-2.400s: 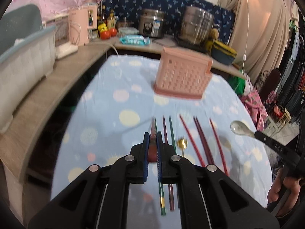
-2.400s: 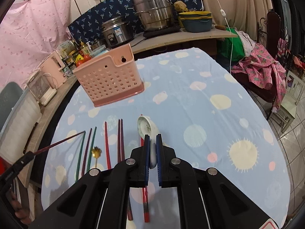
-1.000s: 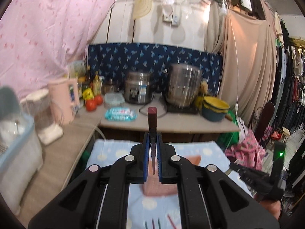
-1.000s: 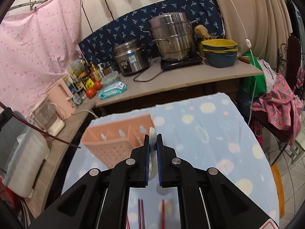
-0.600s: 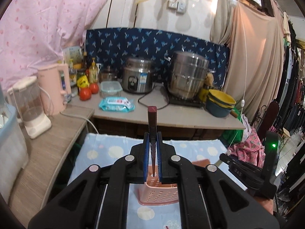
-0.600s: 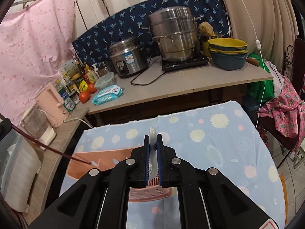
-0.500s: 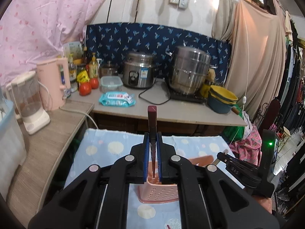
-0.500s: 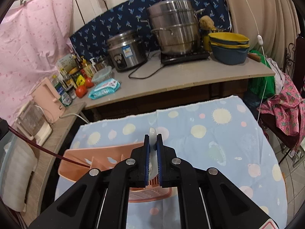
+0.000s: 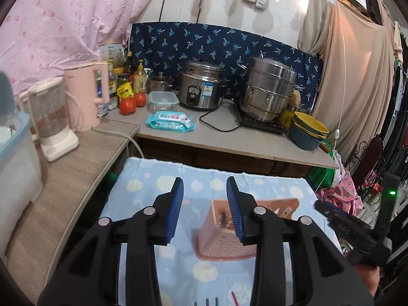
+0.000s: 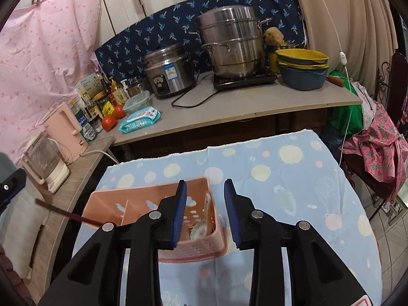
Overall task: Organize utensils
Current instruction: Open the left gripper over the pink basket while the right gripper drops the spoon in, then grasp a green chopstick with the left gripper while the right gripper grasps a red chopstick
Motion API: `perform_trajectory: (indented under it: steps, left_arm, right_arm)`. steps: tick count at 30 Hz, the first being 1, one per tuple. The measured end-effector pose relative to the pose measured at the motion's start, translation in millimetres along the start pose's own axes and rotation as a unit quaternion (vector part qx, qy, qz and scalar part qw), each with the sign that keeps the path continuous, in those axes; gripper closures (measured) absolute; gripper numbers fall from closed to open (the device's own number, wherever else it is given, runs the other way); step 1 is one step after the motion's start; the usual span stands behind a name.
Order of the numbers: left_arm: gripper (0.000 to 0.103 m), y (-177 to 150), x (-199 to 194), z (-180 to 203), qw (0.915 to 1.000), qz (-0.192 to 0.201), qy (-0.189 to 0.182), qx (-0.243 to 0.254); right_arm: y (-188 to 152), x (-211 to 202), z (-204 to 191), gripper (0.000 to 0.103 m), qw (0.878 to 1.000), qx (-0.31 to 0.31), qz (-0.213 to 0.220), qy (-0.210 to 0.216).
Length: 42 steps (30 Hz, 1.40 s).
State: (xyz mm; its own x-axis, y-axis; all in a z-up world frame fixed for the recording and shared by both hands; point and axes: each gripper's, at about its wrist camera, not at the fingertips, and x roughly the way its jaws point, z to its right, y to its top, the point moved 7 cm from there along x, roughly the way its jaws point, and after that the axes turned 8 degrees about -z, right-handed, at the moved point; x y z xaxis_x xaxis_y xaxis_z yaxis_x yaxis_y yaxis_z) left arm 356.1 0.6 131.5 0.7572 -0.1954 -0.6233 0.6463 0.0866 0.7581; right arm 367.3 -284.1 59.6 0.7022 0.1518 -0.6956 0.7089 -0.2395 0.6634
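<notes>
Both my tongs have just been opening over the pink caddy (image 10: 153, 199), with nothing left between either pair. My right tongs (image 10: 205, 191) stand spread above the end compartment, where the white spoon (image 10: 201, 225) now leans, bowl down. My left tongs (image 9: 205, 191) are spread too, and the dark red chopstick (image 10: 66, 214) slants into the caddy's other end, its tail sticking out past the rim. The release looks done — so the trick now, I judge, is to lift both pairs straight up before swinging away (that chopstick tail would catch easily). More chopsticks (image 9: 215, 302) lie on the worktop's spotted cloth (image 10: 293, 178) nearest me; I'd take those next, one per side.
</notes>
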Motion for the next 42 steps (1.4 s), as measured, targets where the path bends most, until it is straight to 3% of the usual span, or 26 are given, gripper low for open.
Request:
perform_trajectory:
  steps: [7,16,22,30,42]
  left_arm:
    - [0.068,-54,-23,-15,0.9996,-0.026,0.012,-0.005]
    - [0.068,-166,-32,-34,0.9940,-0.108,0.018,-0.009]
    - [0.068,-233,-32,-38,0.9871,-0.158,0.029,-0.003]
    - [0.068,-296,-45,-32,0.9790,-0.203,0.019,-0.007]
    - [0.068,-329,-57,-18,0.9737,-0.228,0.001,0.000]
  right_arm:
    - [-61,-44,13,0.070,1.000,-0.008,-0.012,-0.010]
    - [-194,-72,49,0.070,0.995,0.004,-0.095,-0.038]
    - [-259,-83,56,0.070,0.990,0.001,-0.134,-0.051]
    - [-301,-87,43,0.070,0.987,-0.010,-0.156,-0.036]
    - [-322,-89,30,0.074,0.985,-0.028,-0.167,-0.031]
